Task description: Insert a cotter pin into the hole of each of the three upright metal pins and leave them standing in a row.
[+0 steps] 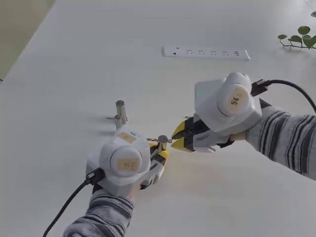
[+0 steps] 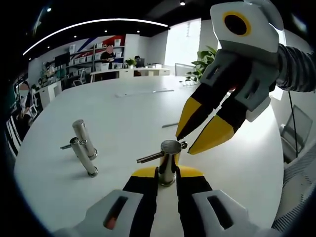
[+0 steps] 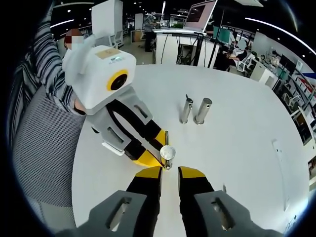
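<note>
Now our left gripper [image 2: 167, 174] clamps the upright metal pin [image 2: 168, 159]; its cotter pin [image 2: 148, 157] lies crosswise, loop toward our right gripper [image 2: 184, 145], jaws narrowly parted just beside.

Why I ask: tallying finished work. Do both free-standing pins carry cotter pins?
No, in the left gripper view the nearer pin has a cotter pin through it; the farther pin has none.

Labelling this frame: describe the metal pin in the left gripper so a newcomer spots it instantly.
On the white table, short of the power strip, the left gripper and right gripper face each other. The metal pin stands between the left gripper's jaws; its two neighbours stand free, side by side.
</note>
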Tool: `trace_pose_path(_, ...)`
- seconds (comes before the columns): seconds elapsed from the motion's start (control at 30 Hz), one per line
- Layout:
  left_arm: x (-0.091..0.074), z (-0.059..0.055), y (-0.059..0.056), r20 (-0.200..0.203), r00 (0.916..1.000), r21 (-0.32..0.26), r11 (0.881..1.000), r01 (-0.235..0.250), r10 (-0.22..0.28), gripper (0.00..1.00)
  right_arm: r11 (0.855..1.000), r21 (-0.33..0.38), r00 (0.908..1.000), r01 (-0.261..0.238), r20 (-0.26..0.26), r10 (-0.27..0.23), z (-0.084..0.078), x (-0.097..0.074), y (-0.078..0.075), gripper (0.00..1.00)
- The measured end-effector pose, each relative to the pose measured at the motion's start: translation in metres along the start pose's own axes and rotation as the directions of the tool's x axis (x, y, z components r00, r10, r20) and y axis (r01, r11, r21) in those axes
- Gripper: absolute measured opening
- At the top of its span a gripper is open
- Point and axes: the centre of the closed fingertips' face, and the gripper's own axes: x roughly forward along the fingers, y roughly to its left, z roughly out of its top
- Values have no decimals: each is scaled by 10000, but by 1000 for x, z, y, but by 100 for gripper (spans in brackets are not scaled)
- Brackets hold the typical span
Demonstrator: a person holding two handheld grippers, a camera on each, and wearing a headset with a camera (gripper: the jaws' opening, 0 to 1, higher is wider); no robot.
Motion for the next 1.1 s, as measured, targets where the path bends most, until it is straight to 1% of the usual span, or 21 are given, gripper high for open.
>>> trace_pose_path(0.03, -1, 0, 0, -14, 10000, -10, 10000, 51, -51, 13, 10000, 42, 10000, 45, 79, -46, 2, 0, -1, 9)
trace_pose_path(0.1, -4, 0, 1, -15, 10000, 50, 9999, 89, -88, 20, 9999, 143, 9997, 1, 229, -5, 6, 1, -1, 10)
trace_pose_path(0.13, -6, 0, 1, -33, 9999, 105, 9999, 99, -99, 22, 9998, 174, 9997, -30, 262, 26, 7, 2, -1, 10)
trace_pose_path(0.2, -10, -1, 4, -59, 10000, 126, 9999, 72, -71, 23, 9998, 198, 9995, -43, 322, 36, 10, 4, -1, 10)
trace_pose_path(0.3, -15, -2, 5, -101, 9999, -33, 10000, 78, -79, 27, 9992, 332, 9986, -203, 491, 187, 16, 8, 2, 12)
trace_pose_path(0.37, -21, 0, 6, -31, 10000, -24, 10000, 53, -53, 30, 9987, 414, 9985, -283, 482, 263, 18, 13, 2, 12)
trace_pose_path(0.43, -24, 2, 5, 24, 10000, -163, 9998, 85, -85, 33, 9984, 468, 9985, -311, 459, 290, 19, 16, 2, 12)
trace_pose_path(0.53, -31, 5, 4, 165, 9998, -275, 9995, 140, -136, 36, 9968, 633, 9974, -494, 564, 458, 23, 20, 3, 11)
trace_pose_path(0.73, -43, 8, 6, 292, 9996, -203, 9998, 42, -36, 41, 9970, 555, 9979, -536, 381, 515, 23, 24, 5, 11)
trace_pose_path(0.83, -50, 11, 7, 369, 9993, -181, 9998, 14, -8, 44, 9969, 563, 9981, -555, 287, 540, 18, 30, 6, 11)
trace_pose_path(0.9, -53, 12, 10, 389, 9992, -87, 10000, -28, 31, 47, 9967, 595, 9982, -549, 262, 534, 18, 30, 5, 11)
trace_pose_path(1.1, -60, 17, 13, 491, 9988, 42, 10000, 46, -48, 55, 9957, 723, 9980, -587, 269, 569, 18, 30, 3, 9)
